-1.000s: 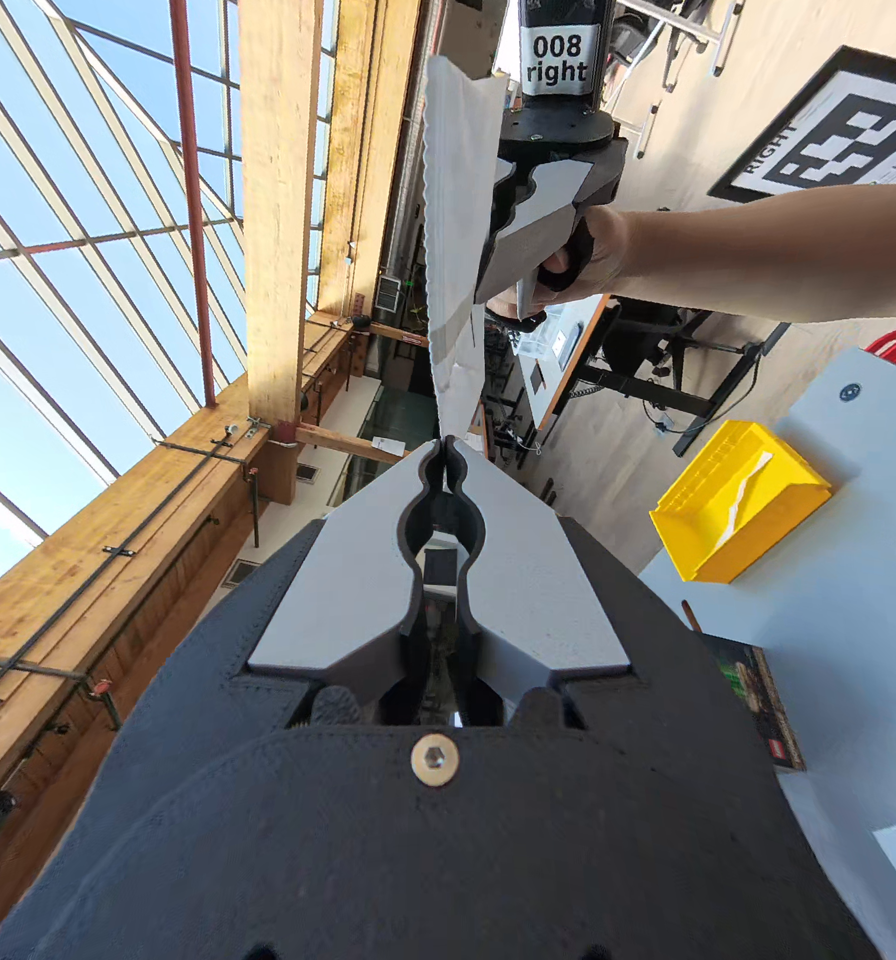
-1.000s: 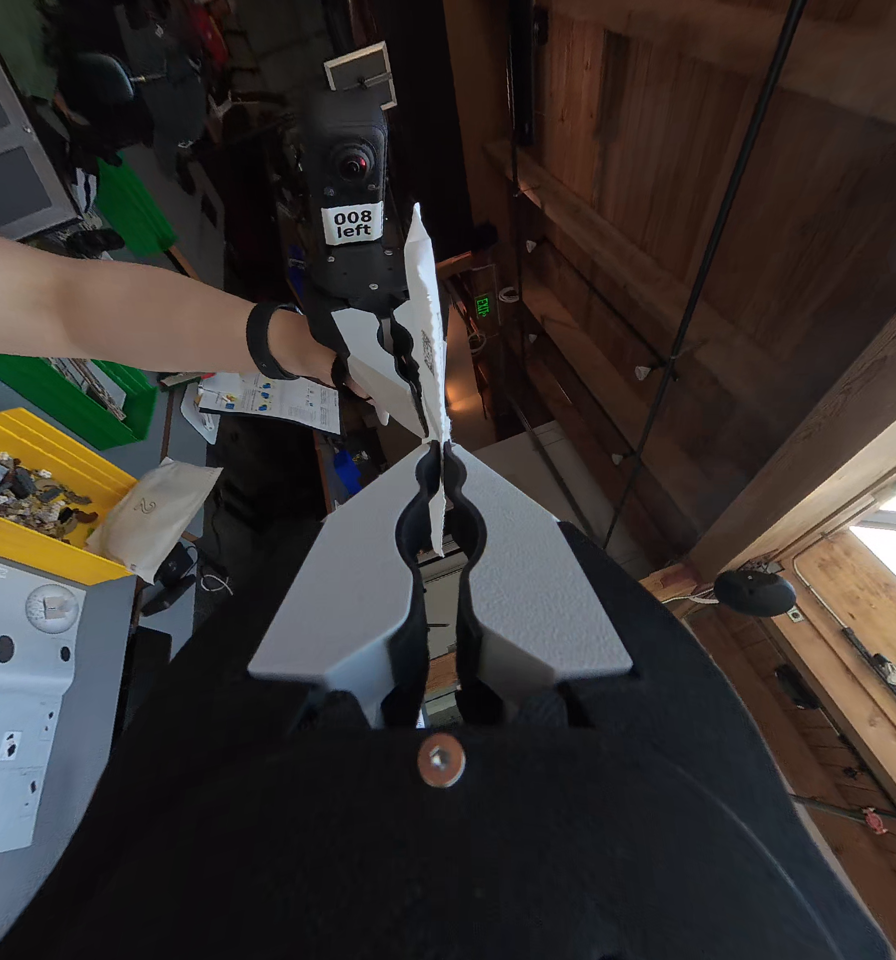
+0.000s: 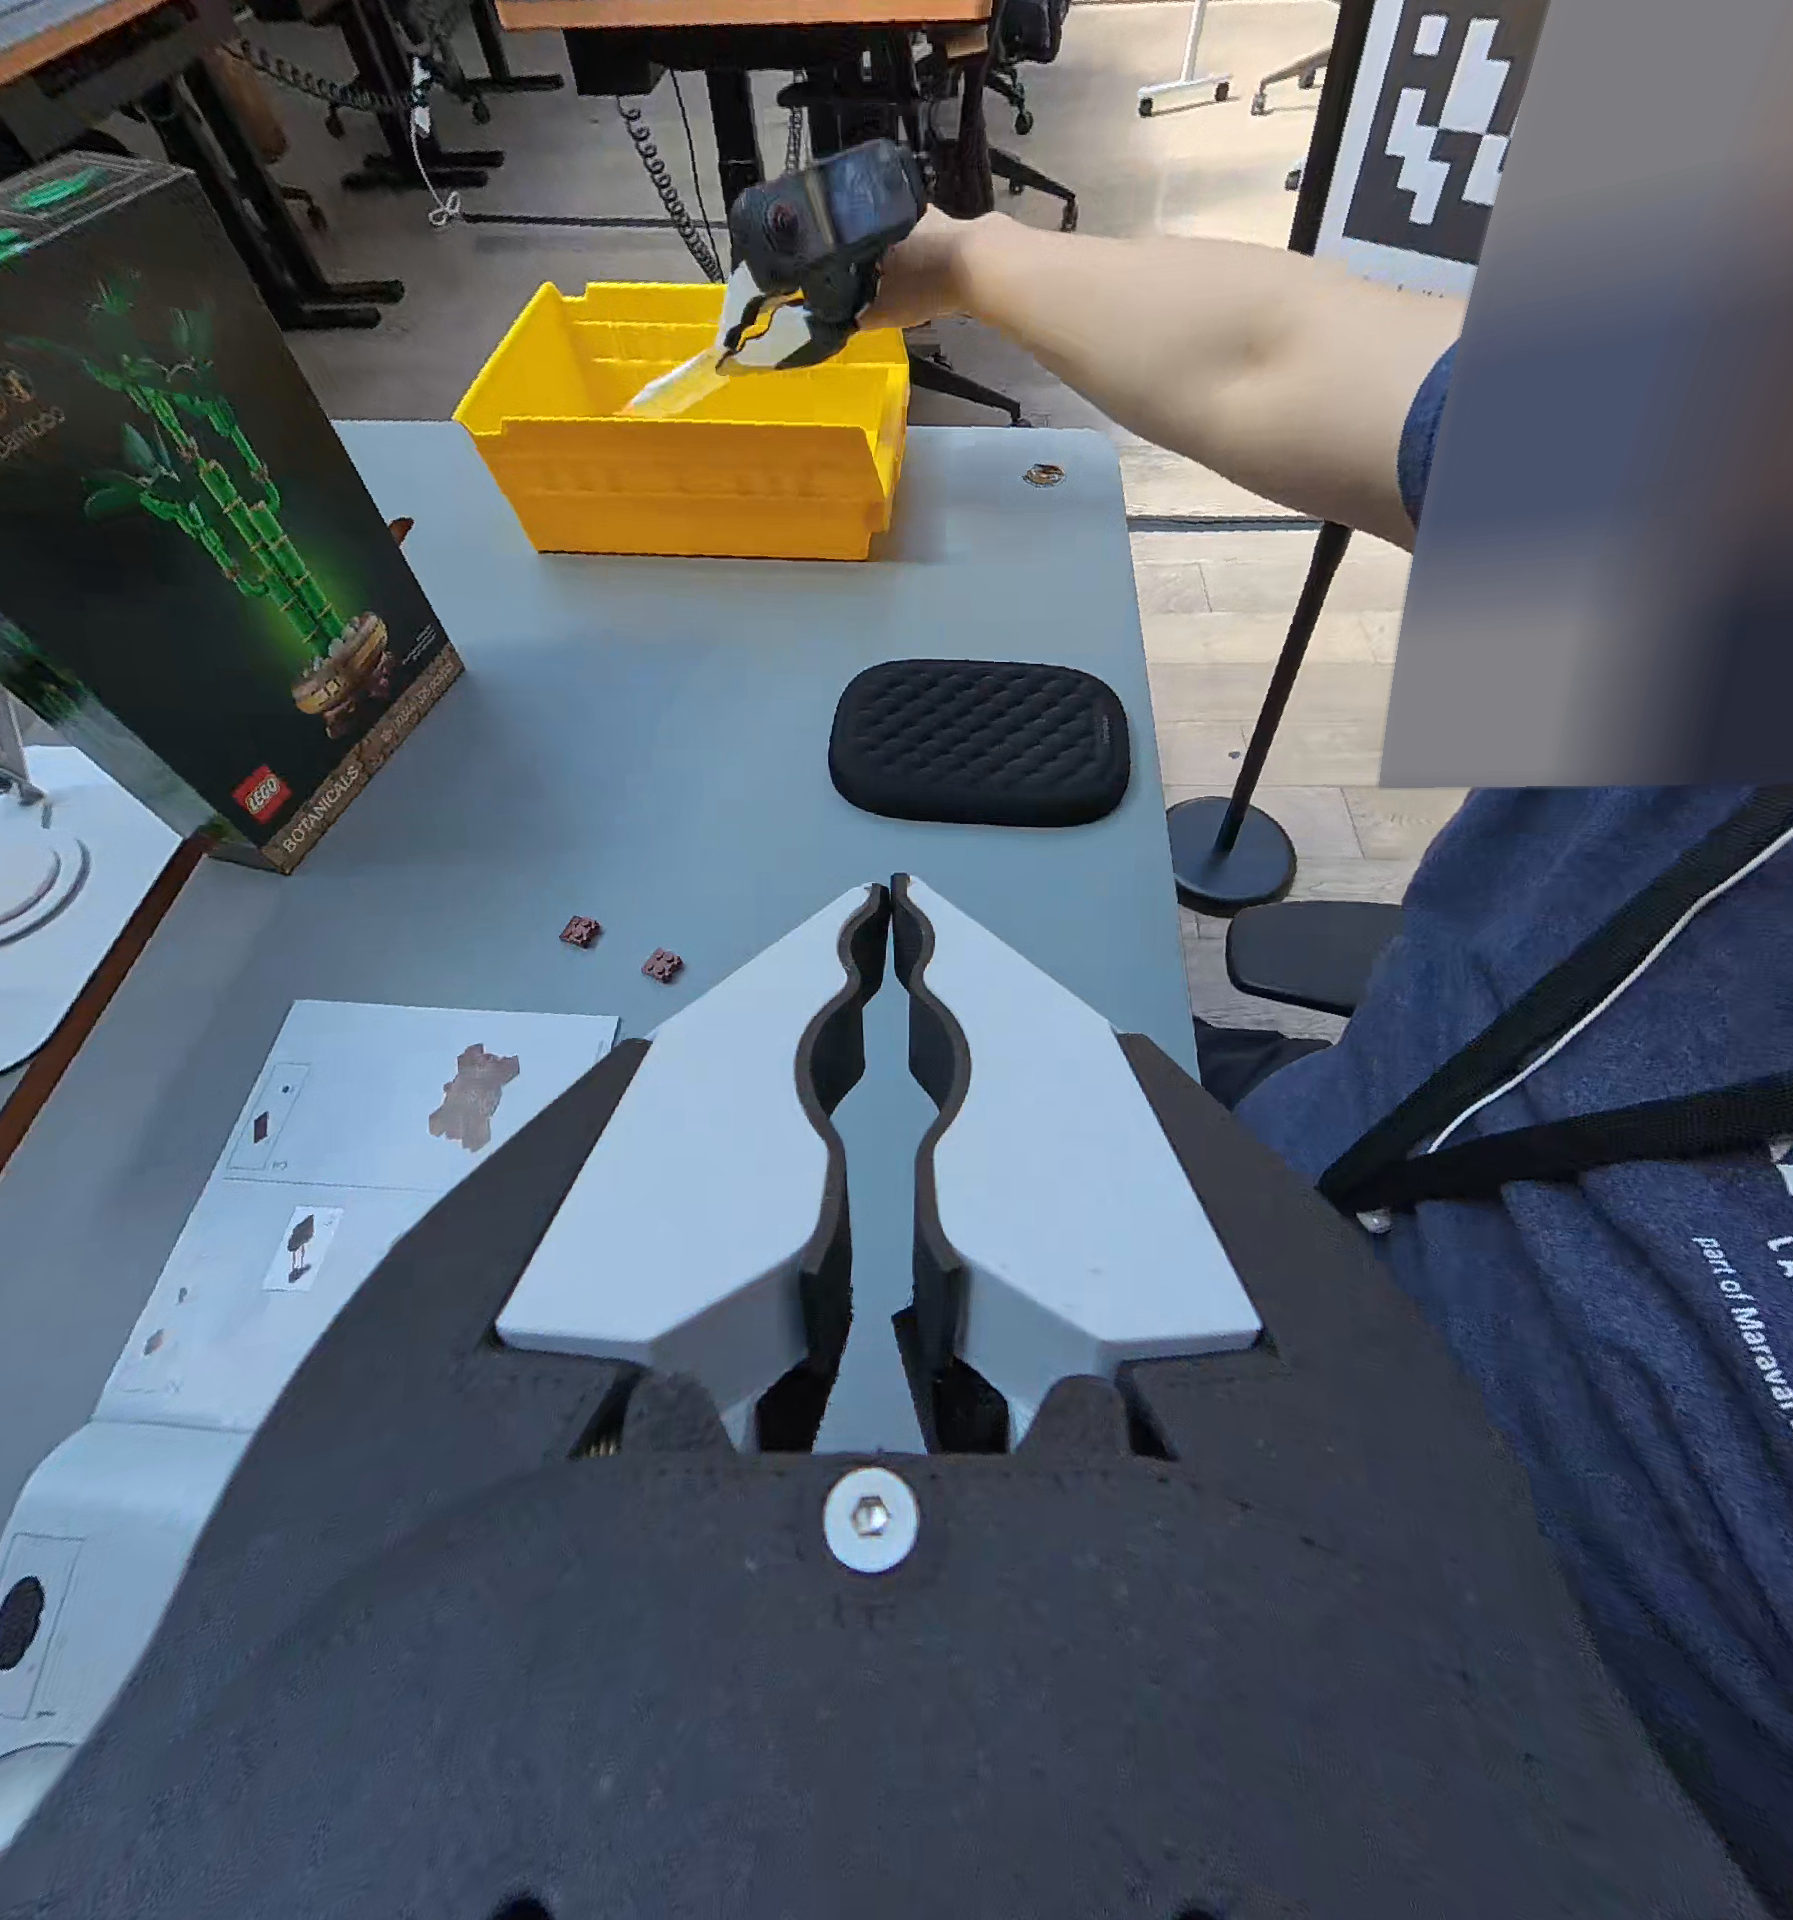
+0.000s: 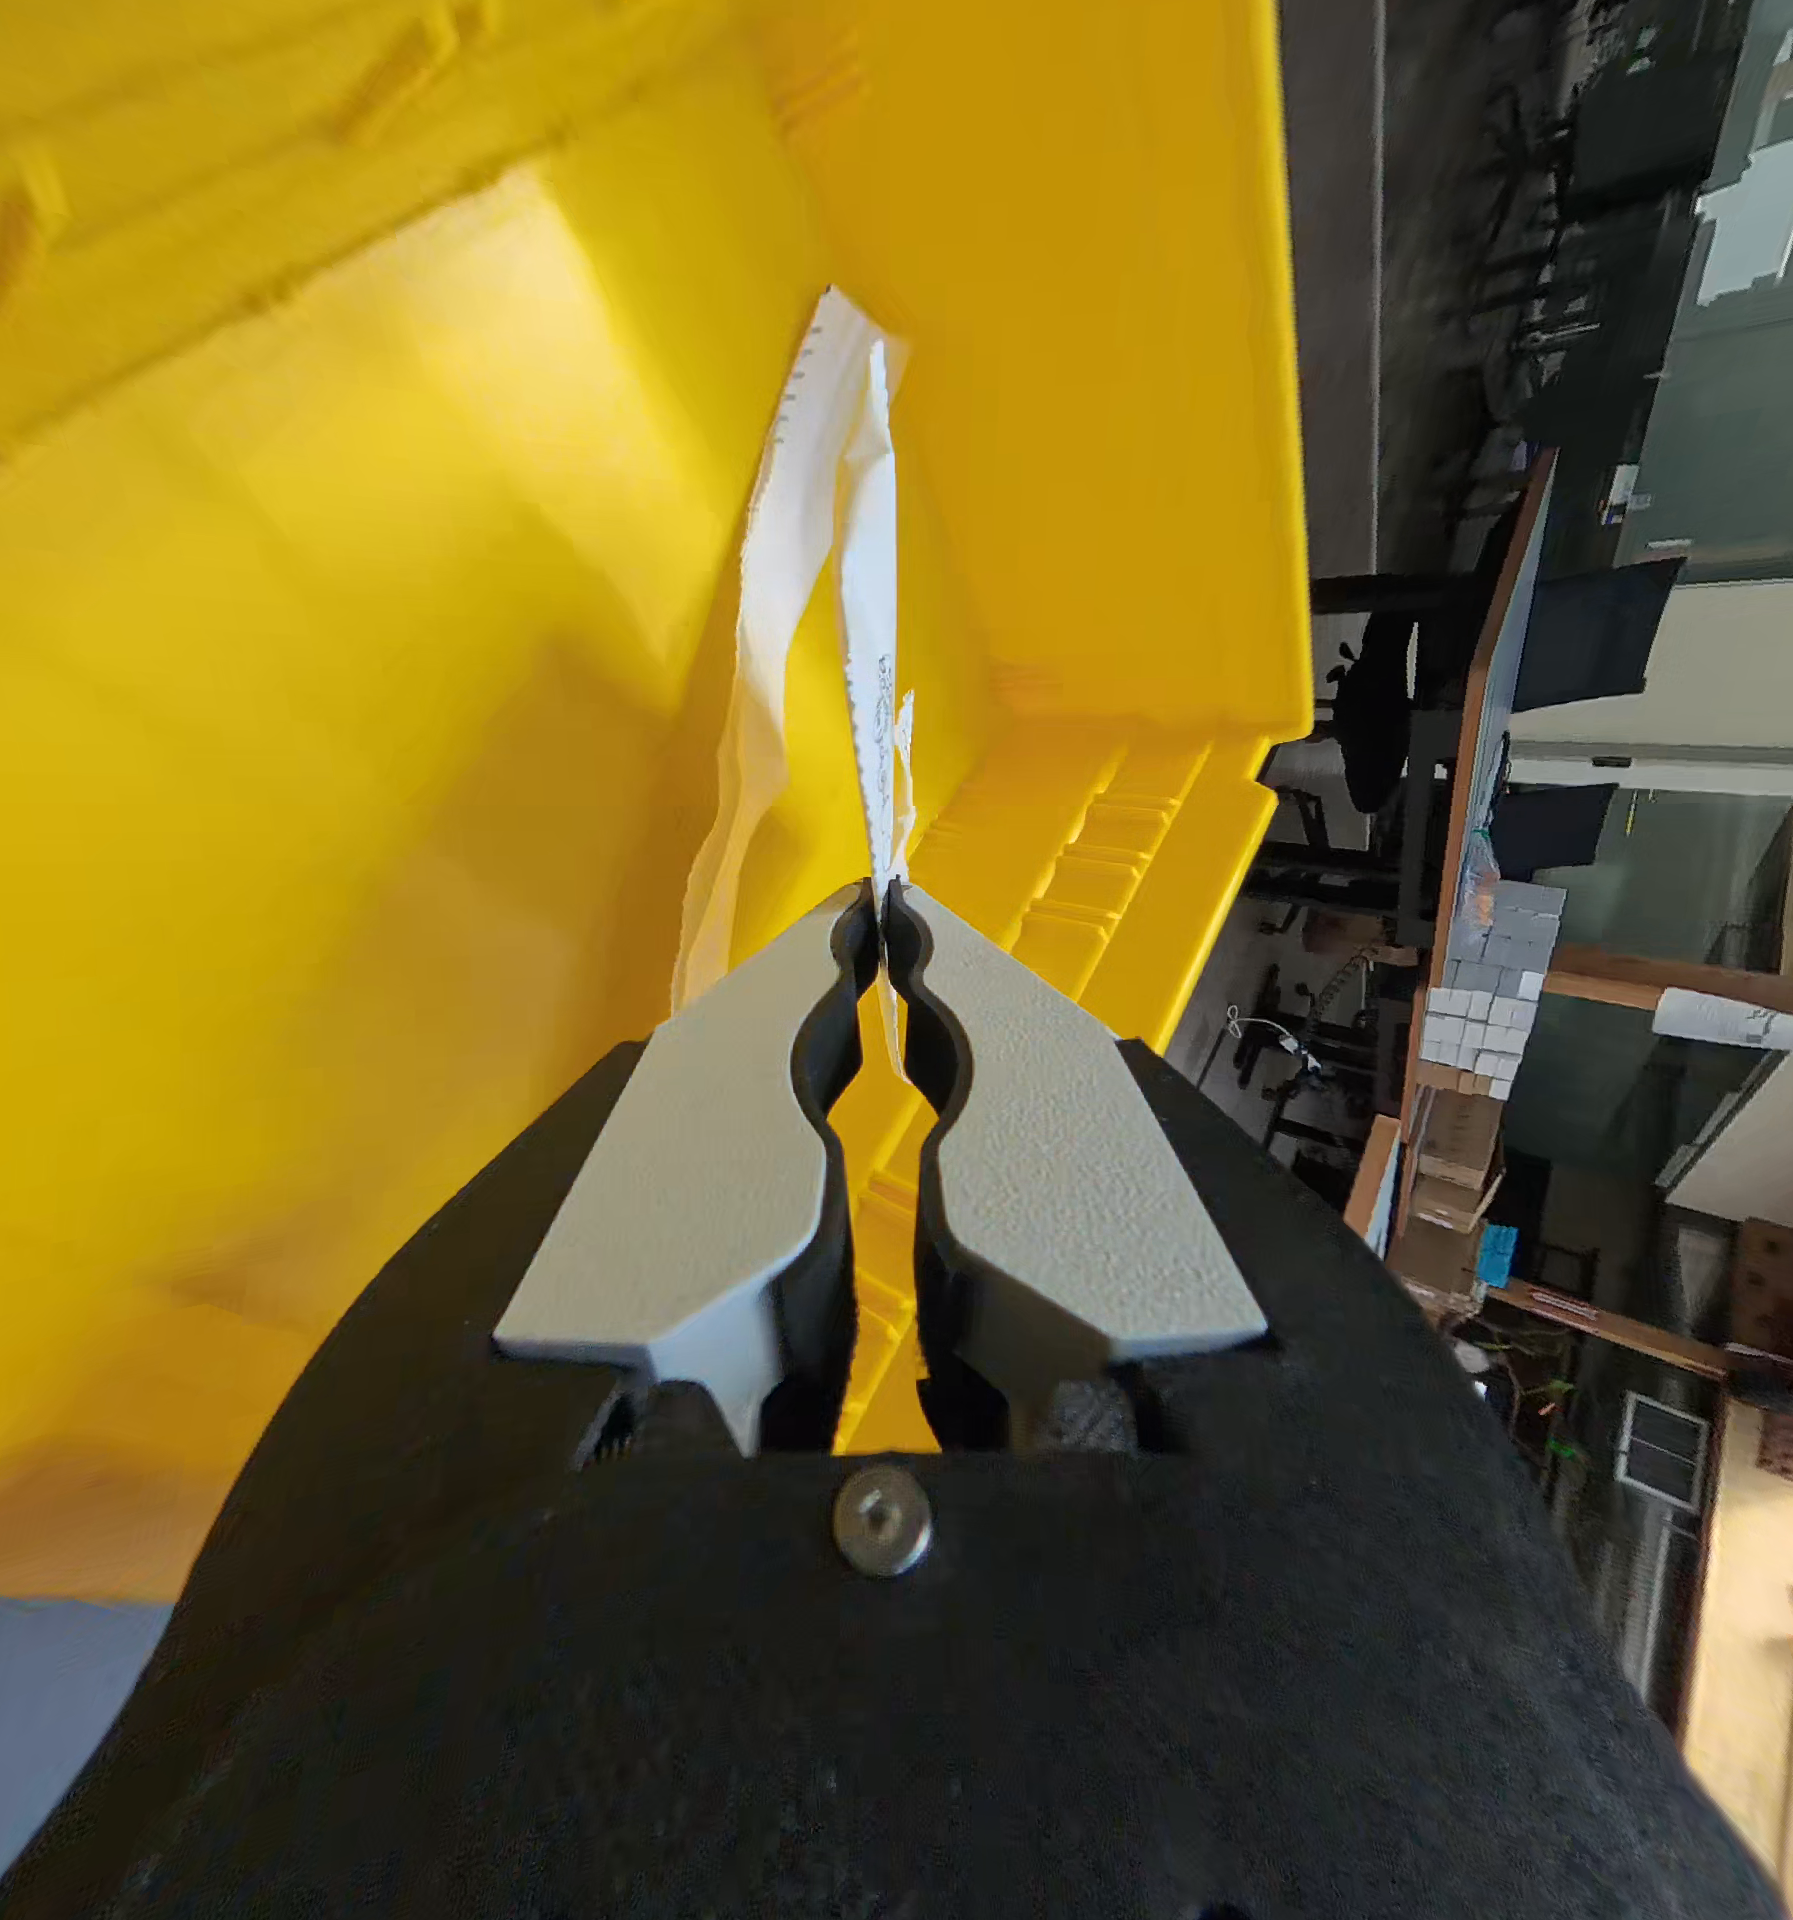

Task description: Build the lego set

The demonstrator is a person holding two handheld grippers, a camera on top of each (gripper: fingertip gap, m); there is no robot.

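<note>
Right gripper (image 4: 887, 896) clamped on a white paper bag (image 4: 819, 582), tips pinching its edge, bag hanging down into the yellow bin (image 3: 684, 478) at the far end of the grey table (image 3: 663, 707). Left gripper (image 3: 890, 896) empty, tips pressed together, hovering over the table's near part. Two small brown bricks (image 3: 620, 948) lying just ahead of the instruction sheet (image 3: 393, 1122). Set box (image 3: 175, 520) standing upright at left; black pad (image 3: 980, 743) at right.
</note>
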